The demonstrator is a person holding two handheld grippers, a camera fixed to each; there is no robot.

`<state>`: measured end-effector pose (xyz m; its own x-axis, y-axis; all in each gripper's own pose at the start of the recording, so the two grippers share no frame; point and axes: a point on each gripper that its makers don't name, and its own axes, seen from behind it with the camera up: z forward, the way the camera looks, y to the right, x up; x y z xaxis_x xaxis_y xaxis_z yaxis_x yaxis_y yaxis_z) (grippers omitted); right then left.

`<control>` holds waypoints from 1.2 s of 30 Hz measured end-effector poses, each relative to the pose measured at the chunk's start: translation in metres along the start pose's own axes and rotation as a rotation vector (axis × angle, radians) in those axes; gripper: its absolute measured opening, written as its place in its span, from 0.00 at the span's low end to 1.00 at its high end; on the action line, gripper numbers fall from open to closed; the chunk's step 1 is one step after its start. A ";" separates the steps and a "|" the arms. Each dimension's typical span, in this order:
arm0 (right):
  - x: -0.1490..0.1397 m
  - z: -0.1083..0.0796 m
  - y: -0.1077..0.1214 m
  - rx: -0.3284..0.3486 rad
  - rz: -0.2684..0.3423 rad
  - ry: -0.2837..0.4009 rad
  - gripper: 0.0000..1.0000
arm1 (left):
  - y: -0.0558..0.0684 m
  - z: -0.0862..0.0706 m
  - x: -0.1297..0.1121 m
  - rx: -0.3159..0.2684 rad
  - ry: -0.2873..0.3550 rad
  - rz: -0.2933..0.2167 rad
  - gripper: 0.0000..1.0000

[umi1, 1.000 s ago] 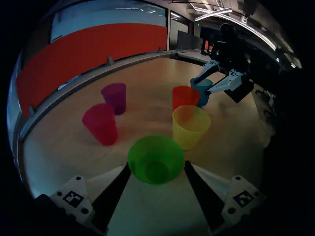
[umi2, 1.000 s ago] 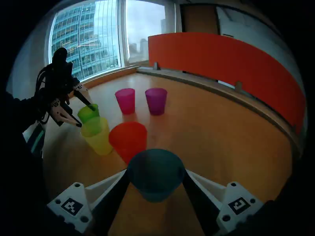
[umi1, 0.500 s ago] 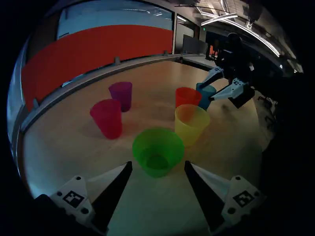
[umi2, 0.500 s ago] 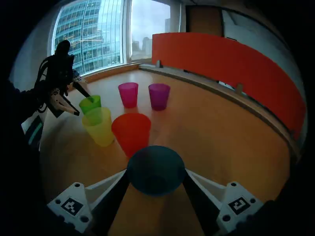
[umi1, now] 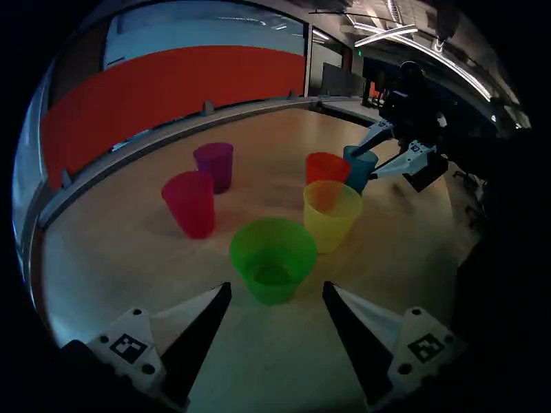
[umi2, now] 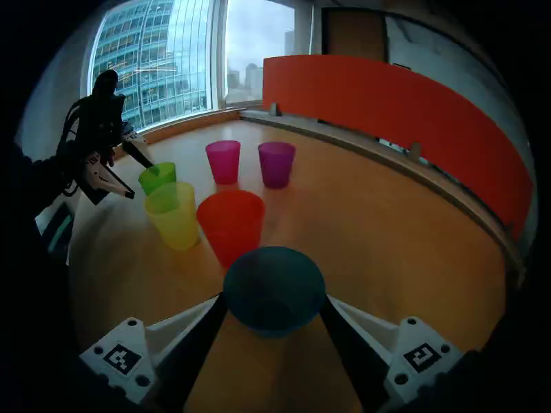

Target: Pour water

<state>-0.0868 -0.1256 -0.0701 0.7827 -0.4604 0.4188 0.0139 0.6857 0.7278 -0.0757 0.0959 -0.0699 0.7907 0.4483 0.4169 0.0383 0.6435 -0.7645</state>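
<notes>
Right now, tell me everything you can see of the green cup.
The green cup is translucent plastic by its look, tapered, wider at the open rim. It stands upright on the wooden table, just ahead of the left tool, whose open fingertips flank its base without touching. Whether it holds water is unclear. The yellow cup stands close beside it; contact there cannot be judged.
</notes>
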 end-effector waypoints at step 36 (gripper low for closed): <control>0.009 -0.084 0.036 -0.237 0.144 0.197 1.00 | -0.032 -0.075 0.028 0.318 0.236 -0.084 0.99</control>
<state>-0.0267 -0.0579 -0.0858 0.8920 -0.2469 0.3785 0.0201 0.8584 0.5125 -0.0087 0.0412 -0.0706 0.9129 0.2546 0.3189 -0.0528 0.8485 -0.5265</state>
